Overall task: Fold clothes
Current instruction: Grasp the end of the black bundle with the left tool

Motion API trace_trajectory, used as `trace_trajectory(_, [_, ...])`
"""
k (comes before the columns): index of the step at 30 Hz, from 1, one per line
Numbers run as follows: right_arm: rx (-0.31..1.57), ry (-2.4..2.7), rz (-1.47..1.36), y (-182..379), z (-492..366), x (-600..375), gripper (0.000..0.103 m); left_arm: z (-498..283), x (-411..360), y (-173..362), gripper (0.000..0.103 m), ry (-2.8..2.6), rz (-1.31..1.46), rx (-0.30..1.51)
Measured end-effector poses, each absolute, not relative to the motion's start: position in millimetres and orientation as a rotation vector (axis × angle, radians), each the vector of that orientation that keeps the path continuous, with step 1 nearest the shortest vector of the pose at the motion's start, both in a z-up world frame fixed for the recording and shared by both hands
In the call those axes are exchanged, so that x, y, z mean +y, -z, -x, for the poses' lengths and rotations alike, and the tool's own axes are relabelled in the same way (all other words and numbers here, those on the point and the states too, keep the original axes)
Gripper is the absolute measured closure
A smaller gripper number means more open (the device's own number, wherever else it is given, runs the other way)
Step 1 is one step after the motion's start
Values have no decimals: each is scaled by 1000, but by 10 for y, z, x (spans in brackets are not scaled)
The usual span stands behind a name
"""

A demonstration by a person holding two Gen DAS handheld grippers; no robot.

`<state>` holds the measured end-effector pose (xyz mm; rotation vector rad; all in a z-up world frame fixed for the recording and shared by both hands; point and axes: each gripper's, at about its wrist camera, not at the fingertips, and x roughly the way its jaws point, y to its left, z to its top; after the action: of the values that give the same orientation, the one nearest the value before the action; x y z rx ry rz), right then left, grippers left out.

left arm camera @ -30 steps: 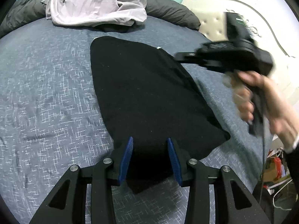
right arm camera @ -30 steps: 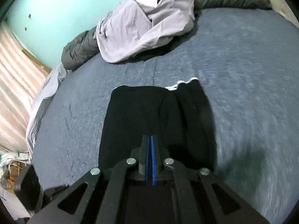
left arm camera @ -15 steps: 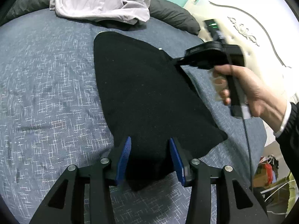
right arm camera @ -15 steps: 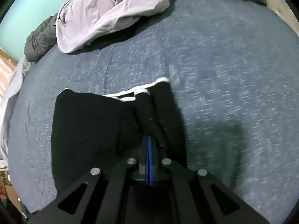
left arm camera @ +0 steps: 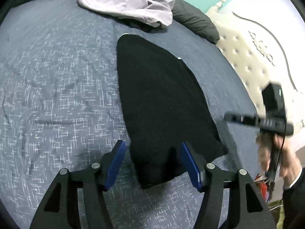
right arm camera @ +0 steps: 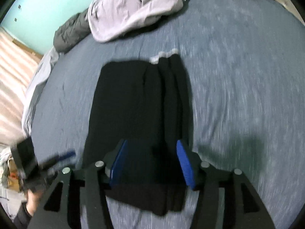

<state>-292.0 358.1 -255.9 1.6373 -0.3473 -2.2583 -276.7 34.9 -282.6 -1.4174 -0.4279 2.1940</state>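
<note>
My left gripper (left arm camera: 152,164) hangs over the near end of the black garment (left arm camera: 162,99), jaws opening, pads clear of it. My right gripper (right arm camera: 151,162) likewise, jaws opening.

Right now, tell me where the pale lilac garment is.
The pale lilac garment lies crumpled at the far end of the bed, top centre in both wrist views, resting against the dark grey pillows and just beyond the folded black garment.

Bedspread (left arm camera: 57,95) bare left of black garment (left arm camera: 162,99); lilac clothes heap (left arm camera: 125,2) blocks far end.
</note>
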Motion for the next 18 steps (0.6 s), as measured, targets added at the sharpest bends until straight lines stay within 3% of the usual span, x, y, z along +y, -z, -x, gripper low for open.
trace_trajectory(3, [-400,2227,-1698,2717,2766,3664,39,2759,347,2896,38,-2175,1457,-440])
trace_trajectory(10, [-631,2140,-1778,3089,2624,3797,39,2738,393,3129,38,-2100,1515,-528])
trace_trajectory(18, [-633,2108,-1815,3301,2542,3673,39,2724,439,3244,37,-2042,1503,-608])
